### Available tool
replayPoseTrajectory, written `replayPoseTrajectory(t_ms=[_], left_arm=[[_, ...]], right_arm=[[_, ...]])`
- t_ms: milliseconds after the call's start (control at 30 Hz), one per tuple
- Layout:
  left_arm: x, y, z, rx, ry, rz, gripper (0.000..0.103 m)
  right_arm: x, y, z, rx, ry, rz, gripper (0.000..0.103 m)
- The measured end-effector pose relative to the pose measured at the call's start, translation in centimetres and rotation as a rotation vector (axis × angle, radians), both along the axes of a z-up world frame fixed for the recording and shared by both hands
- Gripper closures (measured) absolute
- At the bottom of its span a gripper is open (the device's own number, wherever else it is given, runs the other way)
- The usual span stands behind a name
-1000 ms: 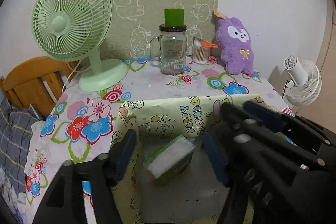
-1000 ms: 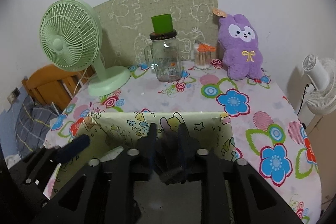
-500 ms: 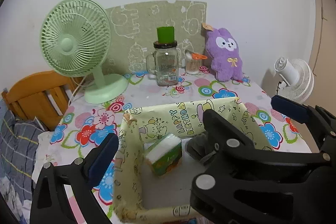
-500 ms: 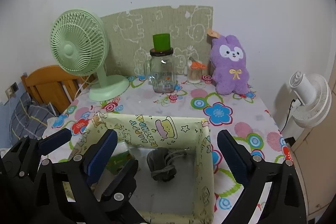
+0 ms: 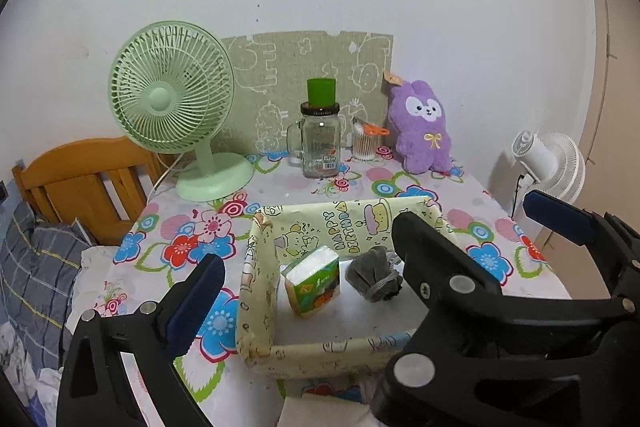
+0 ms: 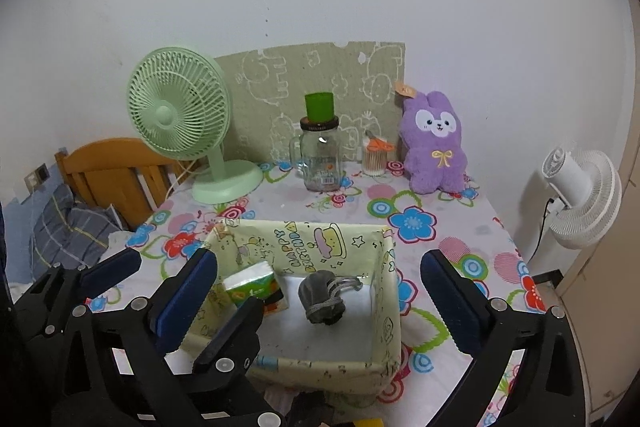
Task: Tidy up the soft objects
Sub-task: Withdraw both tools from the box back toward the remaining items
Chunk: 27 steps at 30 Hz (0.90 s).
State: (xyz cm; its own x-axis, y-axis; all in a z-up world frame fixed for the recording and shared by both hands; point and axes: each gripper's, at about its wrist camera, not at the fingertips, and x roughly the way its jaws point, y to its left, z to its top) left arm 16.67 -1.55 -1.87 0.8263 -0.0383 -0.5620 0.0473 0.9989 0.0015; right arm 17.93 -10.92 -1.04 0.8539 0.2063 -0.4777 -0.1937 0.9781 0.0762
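A pale yellow cartoon-print box (image 5: 256,307) (image 6: 390,311) stands at the near side of the flowered table. Inside it are a green and white tissue pack (image 5: 314,279) (image 6: 256,285) and a grey drawstring pouch (image 5: 374,273) (image 6: 322,299). A purple plush bunny (image 5: 420,129) (image 6: 436,143) leans on the wall at the back right. My left gripper (image 5: 372,259) is open and empty, raised above and in front of the box. My right gripper (image 6: 320,295) is open and empty, also above the box's near side. Each gripper partly blocks the other's view.
A green desk fan (image 5: 172,107) (image 6: 180,111) stands back left. A glass jar mug with a green cup on top (image 5: 320,143) (image 6: 320,151) and a cotton swab holder (image 5: 365,143) (image 6: 375,157) stand at the back. A white fan (image 6: 580,195) stands off the table's right; a wooden chair (image 5: 80,179) on the left.
The right gripper opened and let go of the grey pouch, which now lies in the box. Both grippers pulled up and back from the box.
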Motion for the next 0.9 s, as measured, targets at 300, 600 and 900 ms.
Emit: replayPoseTrajectory(t_ms=[300, 600, 900], left_arm=[[-2.7, 0.0, 1.2, -0.002, -0.048, 0.008, 0.002], [-5.0, -0.1, 1.8, -0.028, -0.073, -0.003, 0.002], [-7.2, -0.6, 1.7, -0.035, -0.096, -0.022, 0.002]], right_arm=[[-2.7, -0.1, 1.2, 0.019, -0.023, 0.032, 0.000], [-5.4, -0.3, 2.0, 0.017, -0.042, 0.015, 0.000], [-8.8, -1.4, 1.7, 0.042, -0.076, -0.112, 0.000]])
